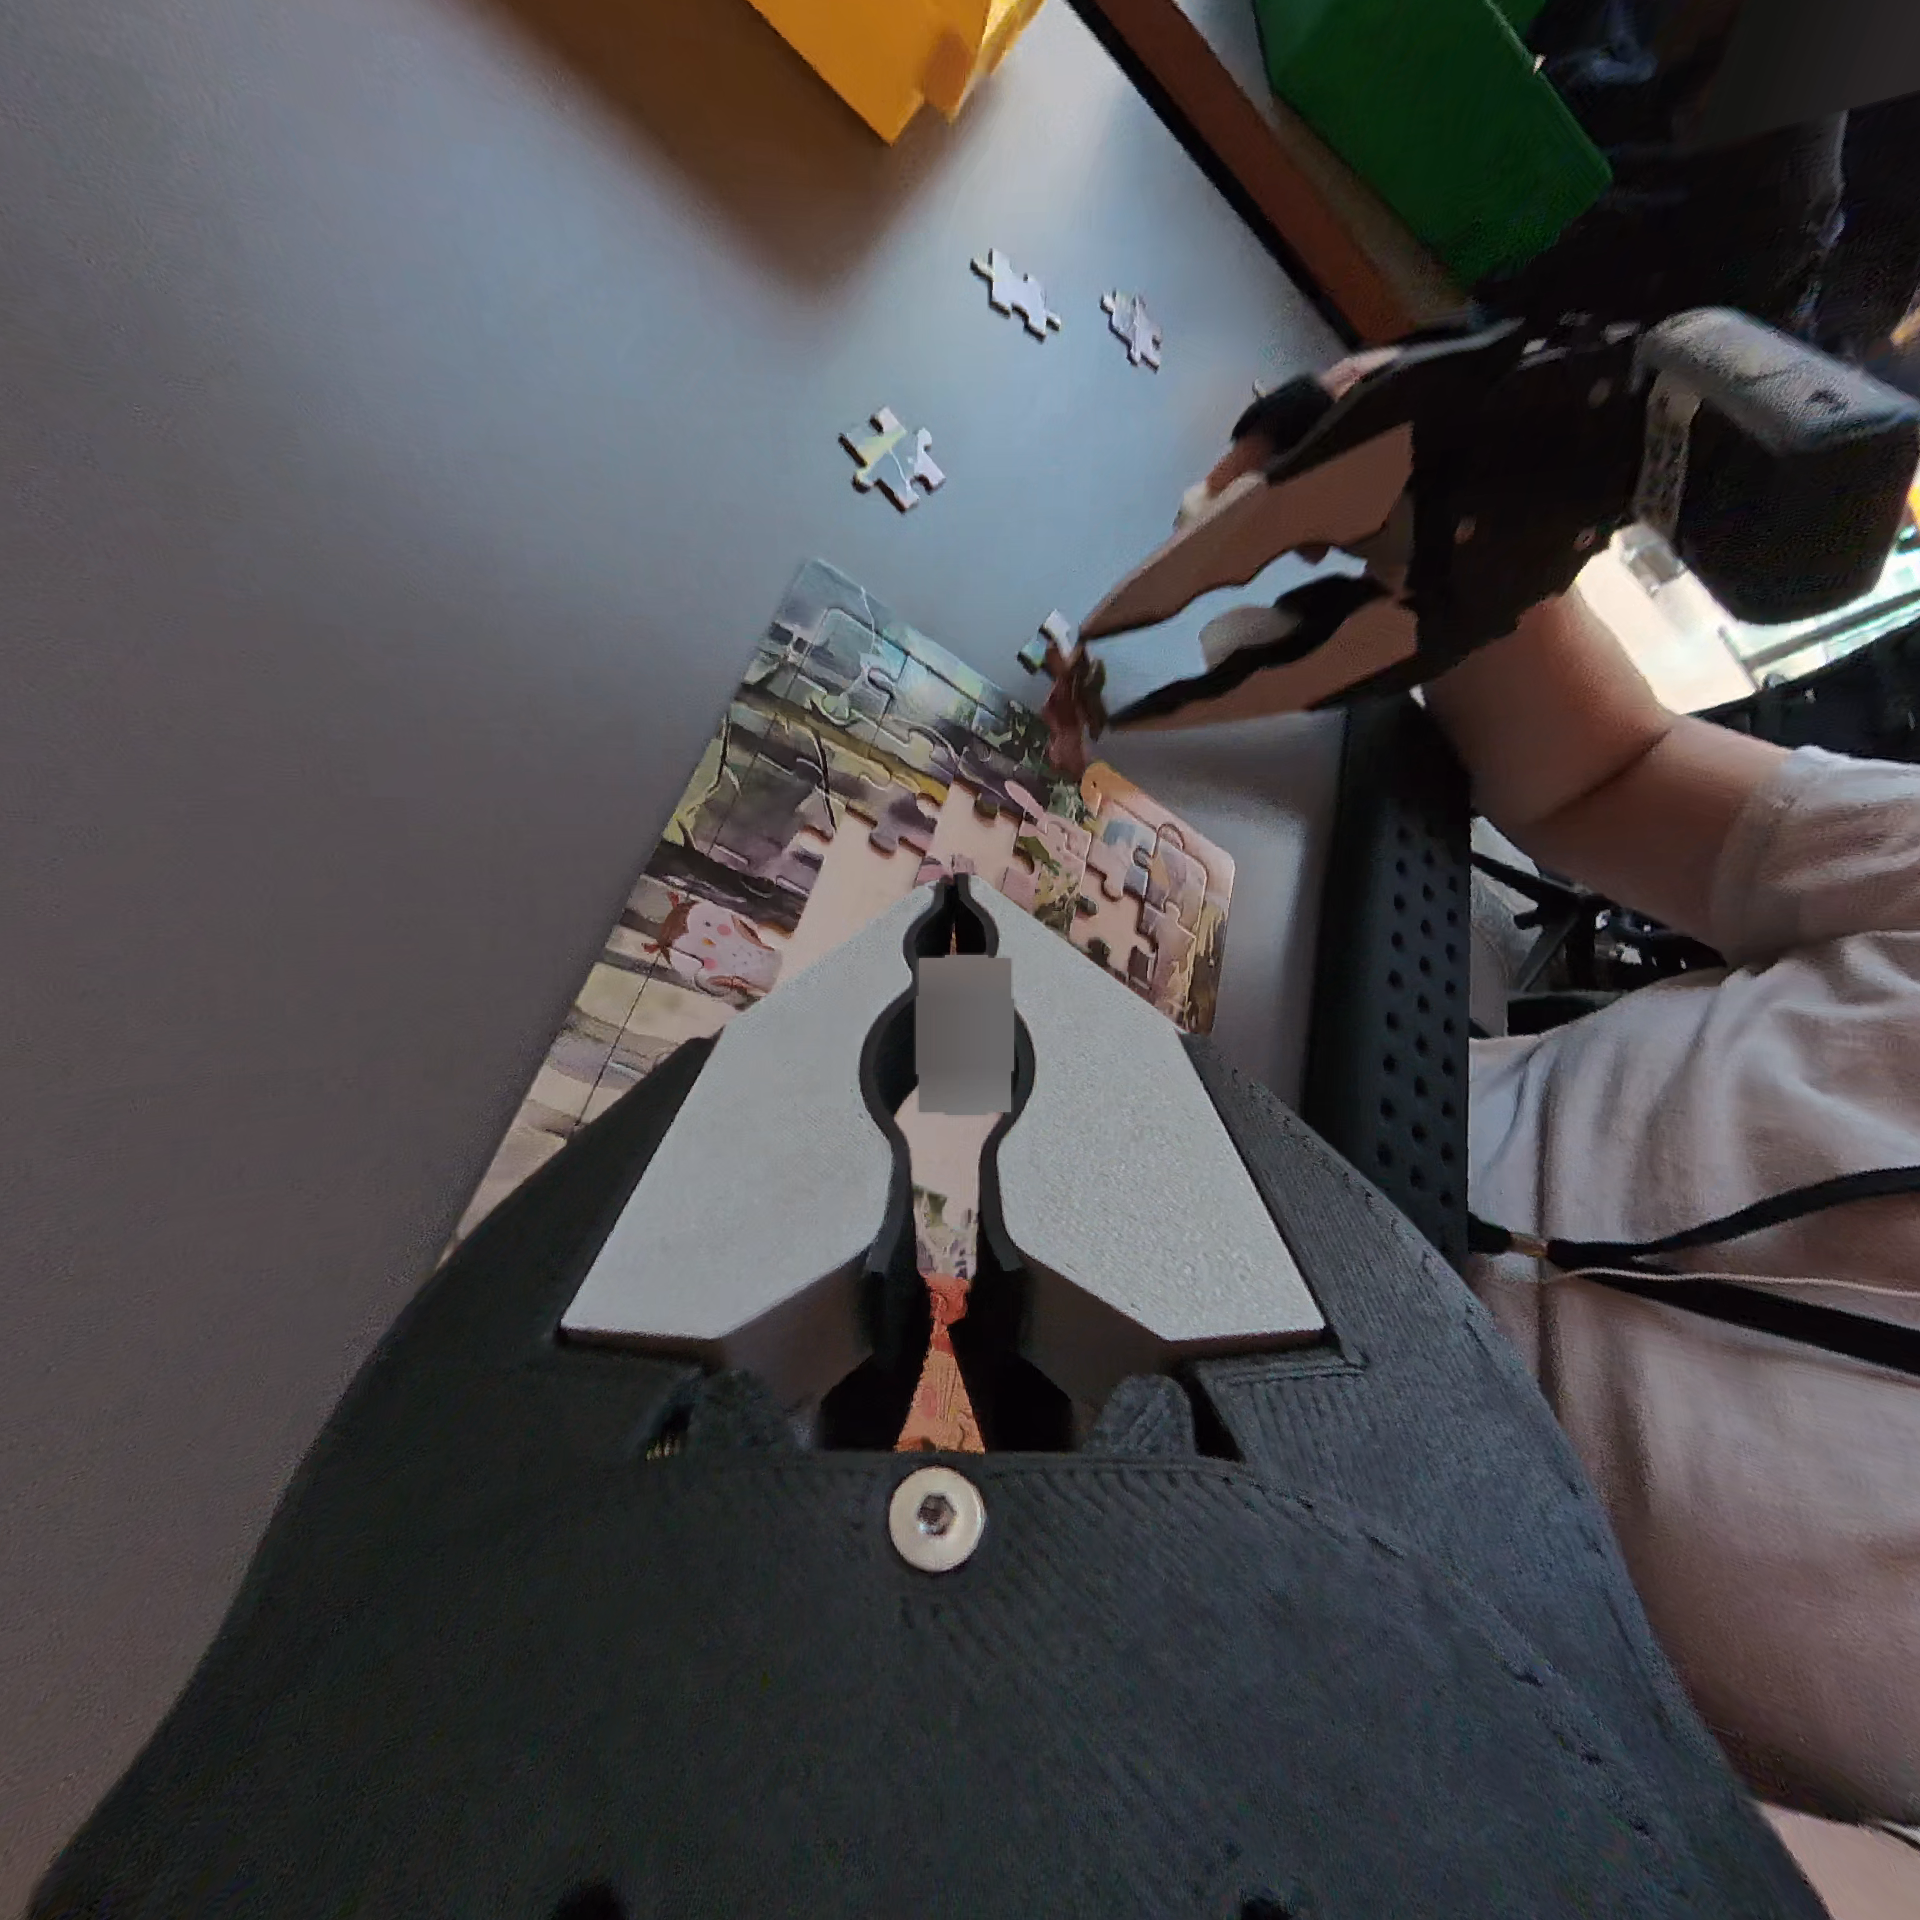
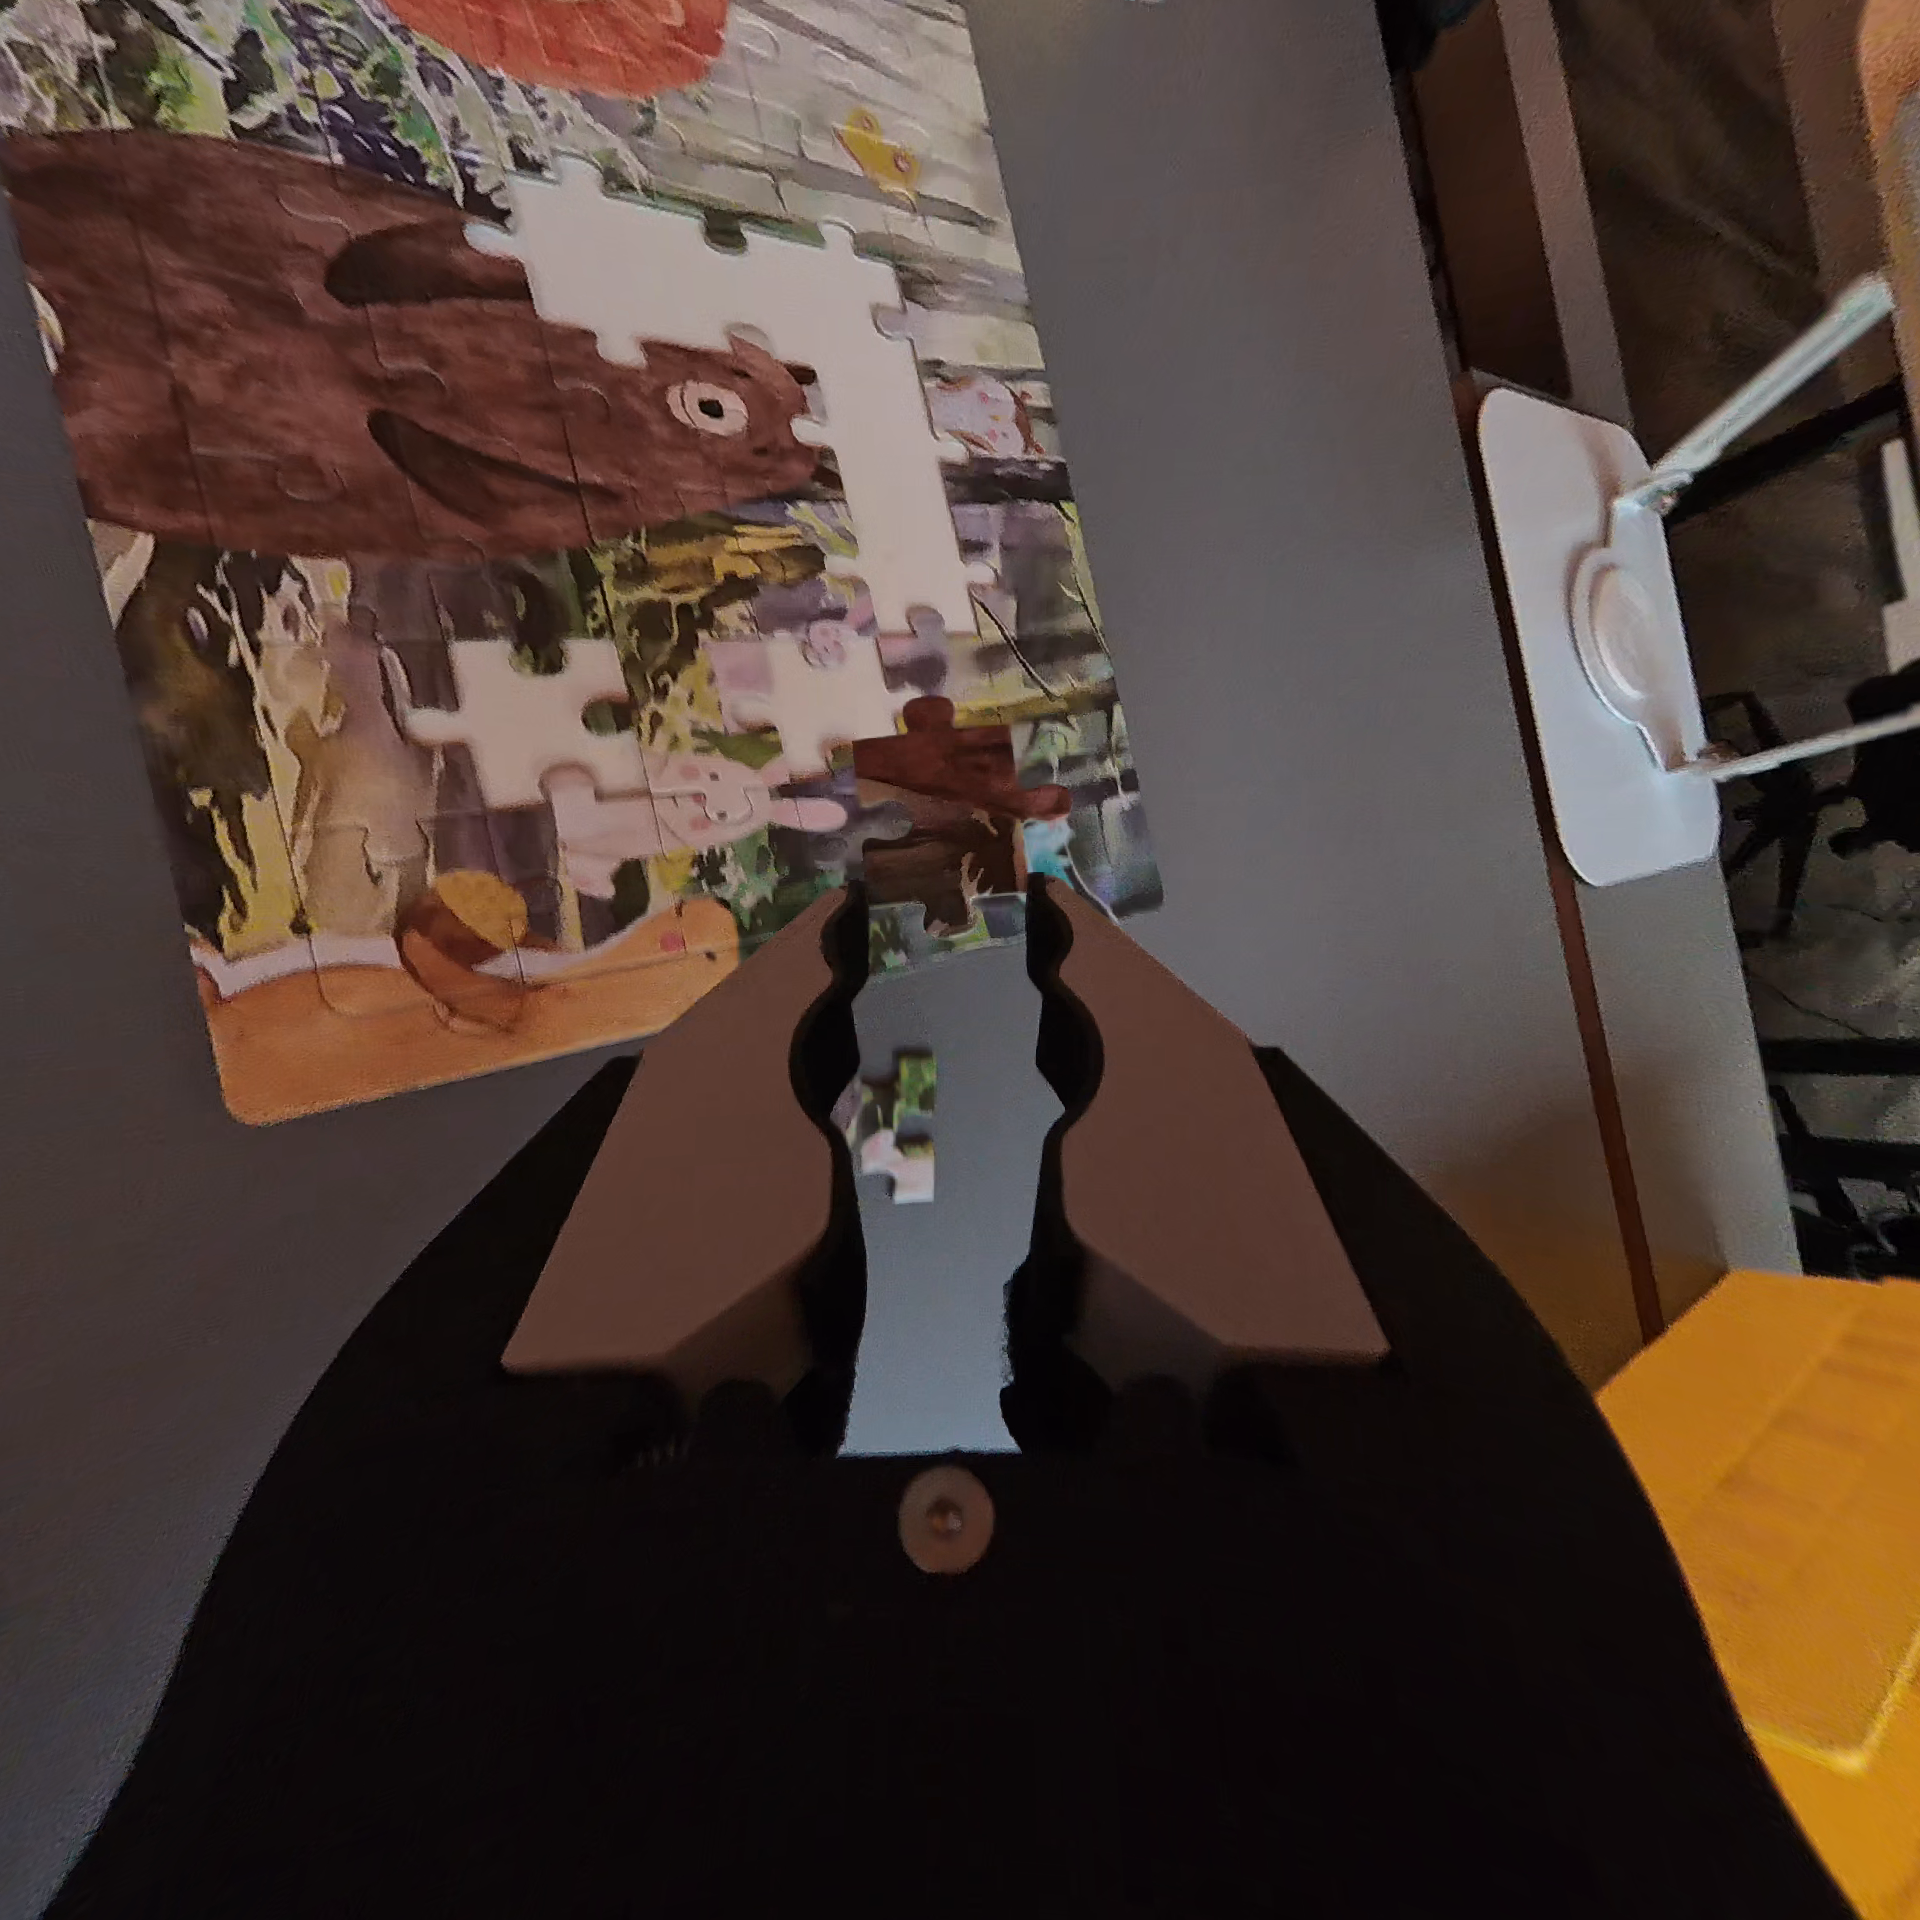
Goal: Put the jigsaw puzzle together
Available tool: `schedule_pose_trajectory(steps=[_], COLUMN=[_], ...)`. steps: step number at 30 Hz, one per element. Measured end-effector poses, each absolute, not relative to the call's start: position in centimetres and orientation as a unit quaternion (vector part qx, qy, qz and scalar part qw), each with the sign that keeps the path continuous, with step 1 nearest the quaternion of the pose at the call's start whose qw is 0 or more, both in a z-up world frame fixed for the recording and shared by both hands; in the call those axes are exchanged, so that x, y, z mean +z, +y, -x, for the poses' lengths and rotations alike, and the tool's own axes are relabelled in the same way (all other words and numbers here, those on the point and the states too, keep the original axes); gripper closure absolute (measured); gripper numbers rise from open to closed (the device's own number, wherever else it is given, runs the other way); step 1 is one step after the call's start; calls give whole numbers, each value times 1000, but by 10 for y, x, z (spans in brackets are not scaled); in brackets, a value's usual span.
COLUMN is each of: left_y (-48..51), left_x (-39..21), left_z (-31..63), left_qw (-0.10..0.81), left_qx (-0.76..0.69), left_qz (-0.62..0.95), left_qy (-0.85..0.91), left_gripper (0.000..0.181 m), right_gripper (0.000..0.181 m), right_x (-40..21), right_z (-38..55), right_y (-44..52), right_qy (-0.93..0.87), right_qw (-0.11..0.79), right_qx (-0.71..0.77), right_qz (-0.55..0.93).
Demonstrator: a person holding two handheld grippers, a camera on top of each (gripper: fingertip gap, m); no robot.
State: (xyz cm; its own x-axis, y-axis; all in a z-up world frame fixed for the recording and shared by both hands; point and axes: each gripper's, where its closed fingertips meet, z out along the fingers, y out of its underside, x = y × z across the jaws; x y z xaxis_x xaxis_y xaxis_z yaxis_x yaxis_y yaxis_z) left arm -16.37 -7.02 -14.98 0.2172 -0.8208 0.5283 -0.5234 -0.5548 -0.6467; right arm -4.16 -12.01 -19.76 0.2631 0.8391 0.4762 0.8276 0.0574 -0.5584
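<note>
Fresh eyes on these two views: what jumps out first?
The colourful puzzle board on the grey table, with bare white gaps mid-picture. The right gripper grips a brown piece over the board's near corner. Three loose pieces lie beyond the board; the left gripper, jaws shut, sits low over it.

Beyond the puzzle board (image 1: 727, 883), bare grey table (image 1: 364, 520) is lying open to me; three loose pieces (image 1: 894, 459) and a yellow box (image 1: 894, 52) are crowding the far side.
</note>
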Motion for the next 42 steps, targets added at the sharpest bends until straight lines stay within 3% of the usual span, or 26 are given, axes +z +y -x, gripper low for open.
schedule_pose_trajectory(steps=[5, 24, 34, 39, 42], left_y=[-60, -63, -59, -56, -46], left_x=[-135, -146, -146, -144, -135], left_z=[160, 161, 169, 174, 169], left_qw=[200, 170, 175, 173, 197], left_qx=[-483, -487, -484, -495, -518], left_qz=[745, 750, 755, 754, 748], left_qy=[415, 413, 407, 395, 366], left_gripper=[181, 181, 181, 181, 163], right_gripper=[153, 152, 152, 152, 152], right_x=[-208, -197, -197, -201, -181], right_z=[77, 92, 131, 142, 136], right_y=[-118, -107, -117, -110, -91], right_qy=[-626, -596, -661, -658, -599], right_qw=[389, 415, 357, 368, 434], right_qx=[10, 31, 139, 96, 70], right_qz=[676, 686, 646, 650, 669])
